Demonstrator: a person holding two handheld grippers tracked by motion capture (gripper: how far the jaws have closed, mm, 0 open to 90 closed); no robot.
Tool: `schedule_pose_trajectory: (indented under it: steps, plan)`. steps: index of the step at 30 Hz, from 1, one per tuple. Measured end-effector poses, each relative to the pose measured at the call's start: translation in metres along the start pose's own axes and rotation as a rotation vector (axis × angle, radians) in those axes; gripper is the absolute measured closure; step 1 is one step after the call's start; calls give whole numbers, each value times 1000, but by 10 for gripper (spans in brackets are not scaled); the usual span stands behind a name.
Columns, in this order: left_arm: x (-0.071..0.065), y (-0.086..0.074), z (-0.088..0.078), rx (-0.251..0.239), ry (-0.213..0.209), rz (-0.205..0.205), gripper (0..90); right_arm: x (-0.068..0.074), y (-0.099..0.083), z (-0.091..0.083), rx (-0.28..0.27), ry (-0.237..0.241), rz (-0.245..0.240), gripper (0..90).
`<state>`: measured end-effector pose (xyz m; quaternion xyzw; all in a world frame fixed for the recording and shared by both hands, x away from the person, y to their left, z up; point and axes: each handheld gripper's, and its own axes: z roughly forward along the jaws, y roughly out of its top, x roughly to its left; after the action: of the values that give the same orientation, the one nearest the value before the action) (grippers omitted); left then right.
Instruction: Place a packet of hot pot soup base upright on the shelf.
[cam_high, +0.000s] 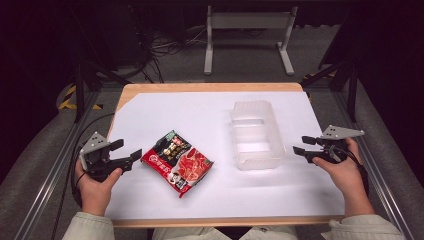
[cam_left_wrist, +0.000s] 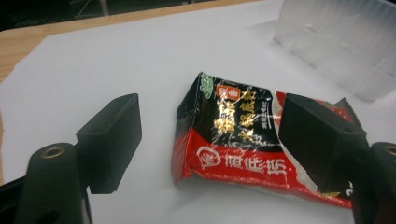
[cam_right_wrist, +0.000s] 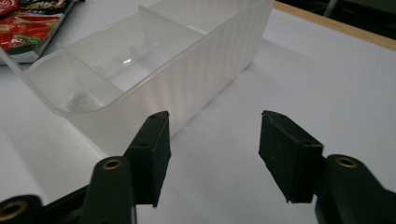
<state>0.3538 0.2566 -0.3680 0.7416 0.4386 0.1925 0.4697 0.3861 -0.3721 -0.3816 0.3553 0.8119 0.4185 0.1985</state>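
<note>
White paper covers the worktop. Near its front-left corner the left gripper stands with jaws spread, empty, just beside the noodle packet, which lies flat left of centre. It looks light, crinkly and slippery; a pinch on its flat sealed edge should hold. At the right edge, the right gripper is released beside the clear bin.

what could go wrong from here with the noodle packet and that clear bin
1. The noodle packet lies flat on the white sheet; the open left gripper might slip off its glossy film or drag the sheet.
2. The clear plastic bin looks light; the open right gripper, close beside it, could nudge it askew.
</note>
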Motion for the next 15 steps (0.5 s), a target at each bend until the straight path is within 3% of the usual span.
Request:
schedule_pose_trajectory:
  steps: [5,12,15]
  plan:
    - [2,7,11,18,-12,-11,215,2,-2,4,-18,1,-28,483]
    - [9,8,28,57,-17,-21,199,-1,-5,5,-3,5,20,467]
    - [15,7,36,62,-50,-67,199,-2,-6,4,-16,18,47,471]
